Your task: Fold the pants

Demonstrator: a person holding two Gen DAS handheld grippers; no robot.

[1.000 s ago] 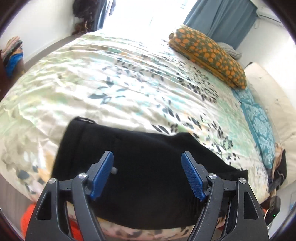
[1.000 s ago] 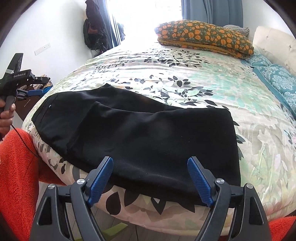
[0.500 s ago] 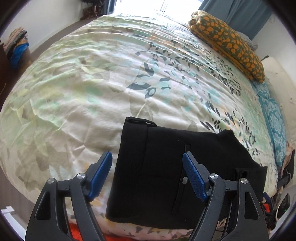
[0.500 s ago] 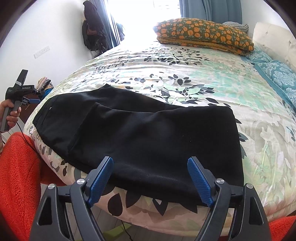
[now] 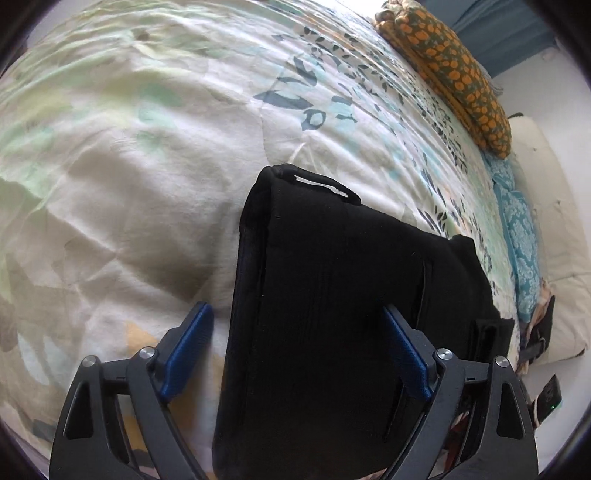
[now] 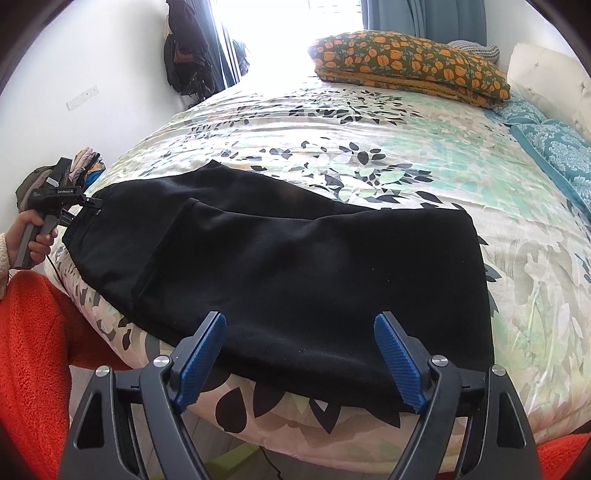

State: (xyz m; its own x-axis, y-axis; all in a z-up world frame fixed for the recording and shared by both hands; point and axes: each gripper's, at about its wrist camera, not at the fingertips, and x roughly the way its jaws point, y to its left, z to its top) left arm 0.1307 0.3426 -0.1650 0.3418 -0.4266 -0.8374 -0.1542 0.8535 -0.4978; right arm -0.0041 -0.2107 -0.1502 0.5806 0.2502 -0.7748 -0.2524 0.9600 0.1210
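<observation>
Lengthwise, black pants (image 6: 295, 266) lie along the bed's (image 6: 369, 147) near edge, waistband left; both grippers' fingers (image 5: 188, 347) gape empty.

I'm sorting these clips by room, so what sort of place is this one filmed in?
A bedroom, almost certainly. Black pants lie spread on a bed with a leaf-patterned cover, an orange-flowered pillow sits at the far end, and blue curtains hang by a bright window.

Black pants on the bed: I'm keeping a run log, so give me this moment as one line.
black fabric pants: flat on floral bedspread | left gripper: open, opening, over waistband | right gripper: open, empty
</observation>
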